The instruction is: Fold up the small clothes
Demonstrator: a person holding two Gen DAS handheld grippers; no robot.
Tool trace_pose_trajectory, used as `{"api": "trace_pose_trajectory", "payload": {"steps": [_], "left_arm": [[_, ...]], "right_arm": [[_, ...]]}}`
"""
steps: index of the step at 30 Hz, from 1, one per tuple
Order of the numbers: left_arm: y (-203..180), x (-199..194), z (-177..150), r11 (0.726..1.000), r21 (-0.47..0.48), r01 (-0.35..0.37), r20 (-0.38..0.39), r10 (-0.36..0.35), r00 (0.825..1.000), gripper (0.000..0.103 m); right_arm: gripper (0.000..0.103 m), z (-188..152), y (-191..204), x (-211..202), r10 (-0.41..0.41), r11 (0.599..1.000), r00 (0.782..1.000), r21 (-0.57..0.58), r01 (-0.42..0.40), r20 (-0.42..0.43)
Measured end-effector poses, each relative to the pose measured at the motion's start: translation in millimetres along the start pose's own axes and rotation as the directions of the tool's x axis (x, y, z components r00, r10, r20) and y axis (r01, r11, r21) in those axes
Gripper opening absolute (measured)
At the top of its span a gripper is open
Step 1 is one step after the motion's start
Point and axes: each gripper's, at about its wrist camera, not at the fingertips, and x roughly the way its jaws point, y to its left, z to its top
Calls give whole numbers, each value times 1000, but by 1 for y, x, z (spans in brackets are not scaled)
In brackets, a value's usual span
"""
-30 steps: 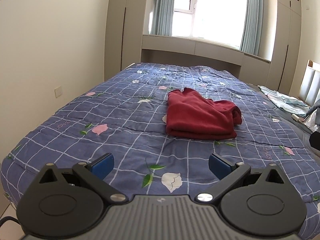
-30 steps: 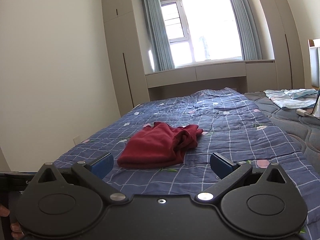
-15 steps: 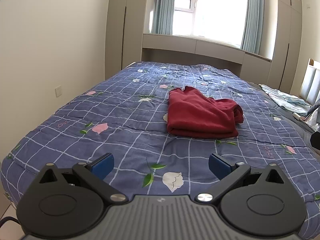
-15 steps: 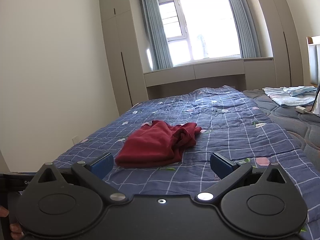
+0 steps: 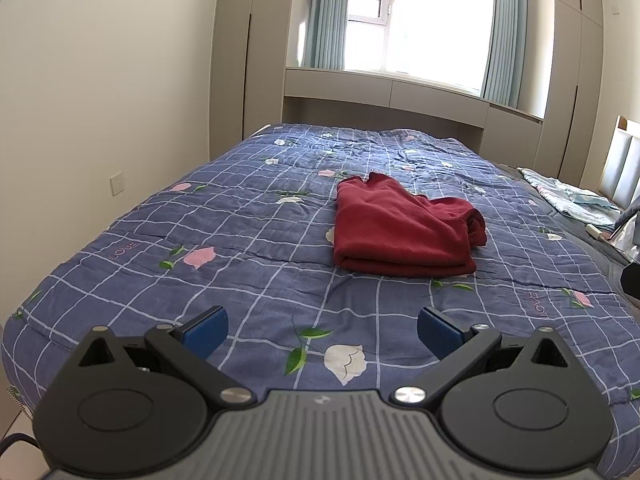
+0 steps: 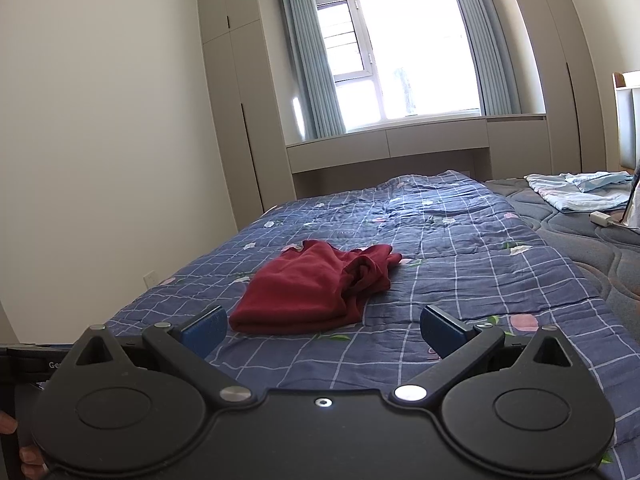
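A dark red garment (image 5: pixel 400 228) lies folded in a flat bundle on the blue checked quilt (image 5: pixel 248 248), its right end bunched up. In the right wrist view the same red garment (image 6: pixel 312 292) sits ahead and left of centre. My left gripper (image 5: pixel 322 330) hovers open over the near part of the quilt, well short of the garment, with nothing between its blue pads. My right gripper (image 6: pixel 324 328) is open too, its left pad close to the garment's near edge in the picture but not touching it.
A light blue cloth (image 6: pixel 576 192) lies on the grey mattress (image 6: pixel 600 248) at the right, beside a white charger (image 6: pixel 600 218). Wardrobes and a window ledge (image 5: pixel 400 88) stand beyond the bed. A wall (image 5: pixel 100 100) runs along the left. Fingers of a hand (image 6: pixel 24 452) show at the lower left.
Both views have drawn back and tilted slightly, so the red garment sits a little farther away. Both grippers stay open; the garment has not moved.
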Motion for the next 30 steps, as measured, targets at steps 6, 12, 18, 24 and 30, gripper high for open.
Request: {"api": "trace_pose_trajectory", "payload": {"steps": [6, 12, 18, 24, 30], "left_arm": [[0, 0, 0, 1000, 1, 0, 0, 0, 1000, 103], [1, 2, 1, 1000, 6, 1, 2, -1, 1000, 103], [1, 2, 1, 1000, 8, 0, 3, 0, 1000, 103], [2, 3, 2, 1000, 13, 3, 2, -3, 1000, 103], [2, 3, 1, 1000, 16, 3, 0, -3, 1000, 103]], "right_arm": [[102, 0, 0, 0, -4, 1000, 1000, 3, 4, 1], [102, 1, 0, 0, -5, 1000, 1000, 4, 5, 1], [102, 1, 0, 0, -5, 1000, 1000, 5, 5, 1], [102, 0, 0, 0, -7, 1000, 1000, 6, 7, 1], [102, 1, -1, 0, -7, 1000, 1000, 6, 7, 0]]}}
